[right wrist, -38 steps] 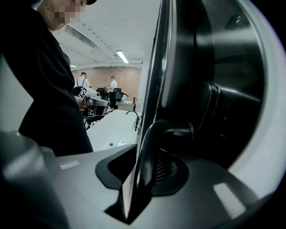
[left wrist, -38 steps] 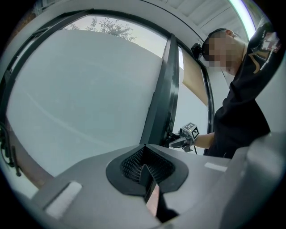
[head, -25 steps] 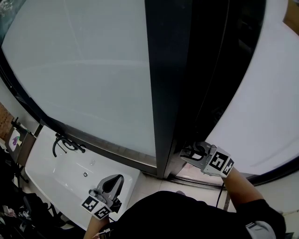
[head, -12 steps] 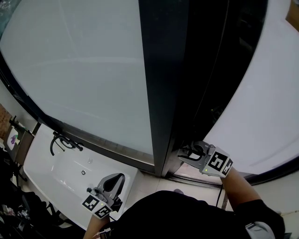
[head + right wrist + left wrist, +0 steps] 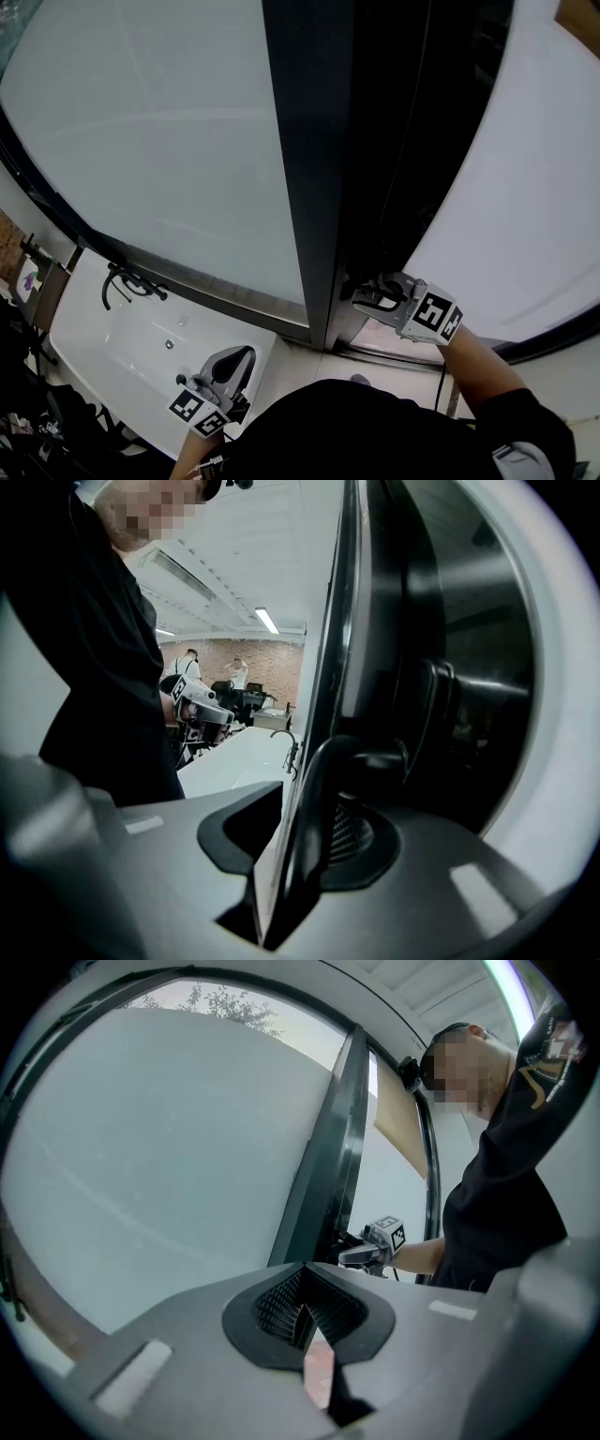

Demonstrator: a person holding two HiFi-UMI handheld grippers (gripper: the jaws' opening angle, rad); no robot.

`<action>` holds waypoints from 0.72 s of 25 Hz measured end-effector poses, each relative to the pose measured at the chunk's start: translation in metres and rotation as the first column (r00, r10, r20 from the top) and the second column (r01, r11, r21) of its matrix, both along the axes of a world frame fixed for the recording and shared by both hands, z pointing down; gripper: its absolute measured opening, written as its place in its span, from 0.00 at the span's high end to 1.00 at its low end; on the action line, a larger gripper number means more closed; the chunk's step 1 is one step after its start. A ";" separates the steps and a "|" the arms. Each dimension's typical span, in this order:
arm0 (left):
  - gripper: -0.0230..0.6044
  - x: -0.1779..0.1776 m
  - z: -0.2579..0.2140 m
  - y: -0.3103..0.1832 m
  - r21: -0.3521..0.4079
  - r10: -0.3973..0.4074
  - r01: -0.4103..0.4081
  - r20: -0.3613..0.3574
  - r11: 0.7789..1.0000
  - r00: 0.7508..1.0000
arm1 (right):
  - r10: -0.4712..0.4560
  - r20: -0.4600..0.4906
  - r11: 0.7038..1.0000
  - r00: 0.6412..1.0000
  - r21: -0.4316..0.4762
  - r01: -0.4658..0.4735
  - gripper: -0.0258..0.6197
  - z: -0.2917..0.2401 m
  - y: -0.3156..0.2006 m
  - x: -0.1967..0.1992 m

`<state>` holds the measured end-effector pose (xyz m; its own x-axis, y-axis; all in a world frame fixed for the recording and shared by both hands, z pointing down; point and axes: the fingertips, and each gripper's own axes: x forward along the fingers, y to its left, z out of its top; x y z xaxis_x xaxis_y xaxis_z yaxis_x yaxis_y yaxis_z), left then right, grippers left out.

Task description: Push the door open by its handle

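- The right gripper (image 5: 368,293) is held out from a bare forearm (image 5: 476,359) at the foot of the dark door frame (image 5: 300,169). It is pointed slightly downward, with its marker cube turned up toward the head camera.
- In the right gripper view, its jaws are seen pinching the black curved handle (image 5: 317,799). The thin door edge (image 5: 281,855) is caught in the same slot.
- The handle is placed low on the door, just beside the frame, where the frosted glass panel (image 5: 159,150) ends.
- The left gripper (image 5: 236,359) is held level, low and well apart from the door, above the near corner of the sink (image 5: 112,361).
- Its jaws are seen pressed together in its own view, with nothing between them.
- Compared with a second ago, the dark frame is found further left in the head view, and the right gripper has been carried left with it. The left gripper and the sink are placed much as before.
- The white sink is seen to contain only its small drain (image 5: 169,344), with a black tap (image 5: 127,284) mounted at its far rim.
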<state>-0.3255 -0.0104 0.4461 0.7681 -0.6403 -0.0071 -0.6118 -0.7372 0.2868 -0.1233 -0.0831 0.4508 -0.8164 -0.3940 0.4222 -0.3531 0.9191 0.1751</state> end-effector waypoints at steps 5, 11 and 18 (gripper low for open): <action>0.97 0.012 -0.010 -0.011 -0.001 -0.019 0.019 0.002 1.000 1.000 | -0.012 0.162 1.000 0.987 0.028 0.007 0.77 -0.006 -0.016 0.012; 0.97 0.014 -0.002 0.003 -0.005 -0.017 0.018 0.039 1.000 0.999 | -0.143 0.249 0.988 0.958 -0.022 0.154 0.78 -0.004 -0.002 0.004; 0.97 0.024 0.000 0.020 0.010 -0.002 0.002 0.047 1.000 0.999 | -0.108 0.125 0.992 0.986 -0.046 0.114 0.74 0.010 -0.016 0.016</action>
